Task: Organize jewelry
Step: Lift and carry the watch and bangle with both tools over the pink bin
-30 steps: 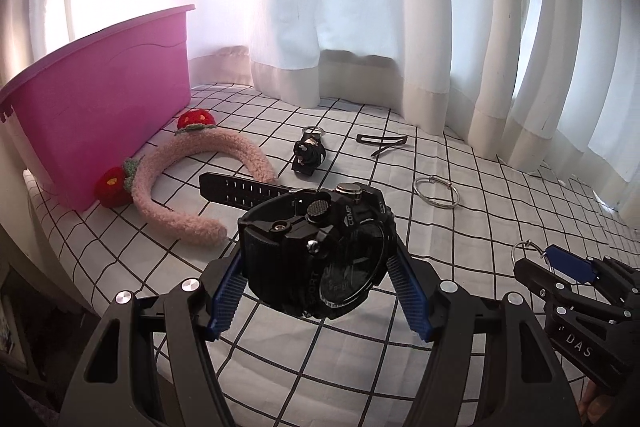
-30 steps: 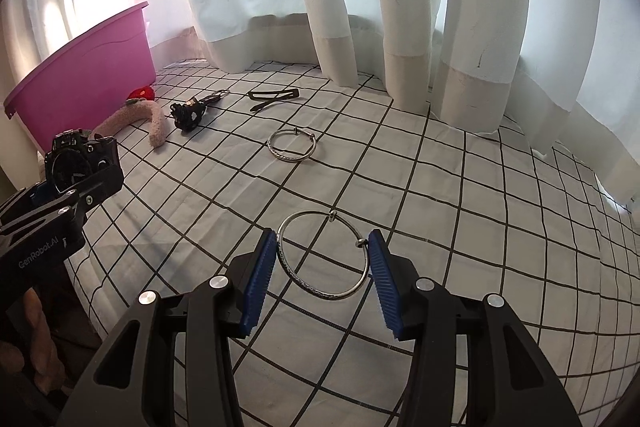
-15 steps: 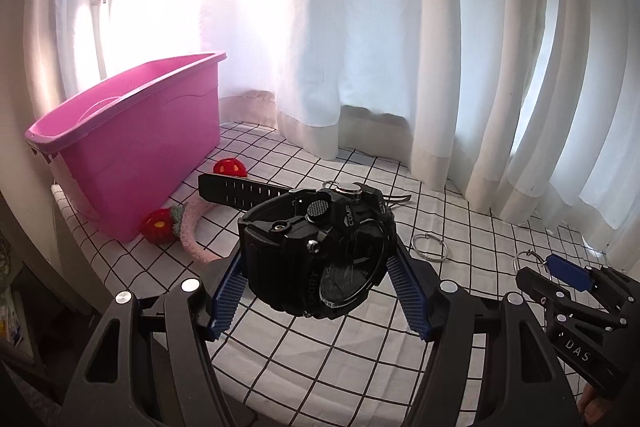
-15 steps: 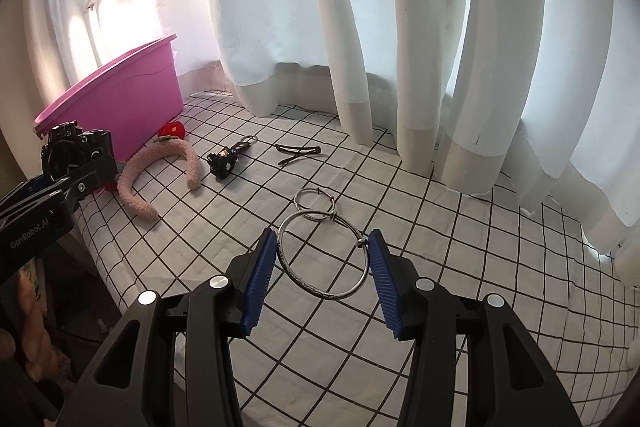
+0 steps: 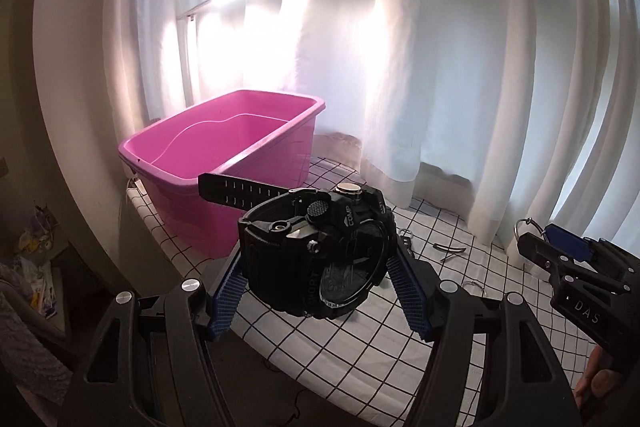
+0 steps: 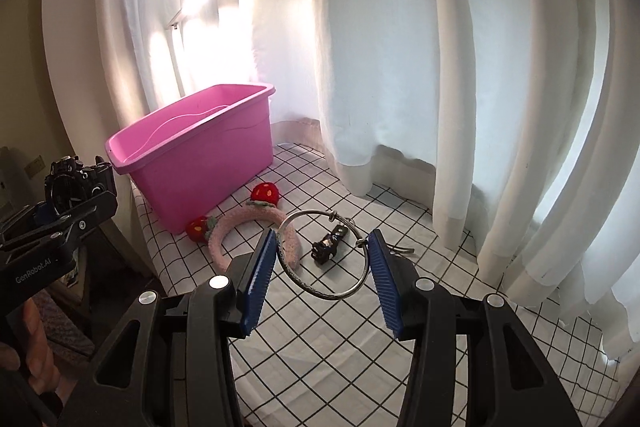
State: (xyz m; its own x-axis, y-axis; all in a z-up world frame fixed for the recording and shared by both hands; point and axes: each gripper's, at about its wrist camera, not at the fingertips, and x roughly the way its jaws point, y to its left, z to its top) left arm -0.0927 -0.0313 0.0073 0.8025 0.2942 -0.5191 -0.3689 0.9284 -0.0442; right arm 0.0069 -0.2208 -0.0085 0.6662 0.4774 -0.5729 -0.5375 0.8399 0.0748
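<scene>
My left gripper [image 5: 318,281] is shut on a chunky black sports watch [image 5: 316,251], held in the air with its strap sticking out to the left, toward the pink bin [image 5: 224,163]. My right gripper [image 6: 324,267] is shut on a silver bangle [image 6: 324,255], its blue pads pressing the ring's two sides above the checked cloth. In the right wrist view the left gripper with the watch [image 6: 76,179] shows at the far left, level with the bin [image 6: 196,155]. In the left wrist view the right gripper's tip [image 5: 560,247] shows at the right edge.
On the checked cloth [image 6: 400,227] lie a pink fuzzy headband with strawberries [image 6: 248,223], a small black keychain charm [image 6: 326,245], a dark hair clip [image 5: 450,248] and another silver ring [image 5: 474,285]. White curtains [image 6: 440,67] hang behind. The table edge drops off at the left.
Both grippers have risen well above the table while carrying the watch and the bangle. The pink bin's inside has come into view, and the views have swung toward it.
</scene>
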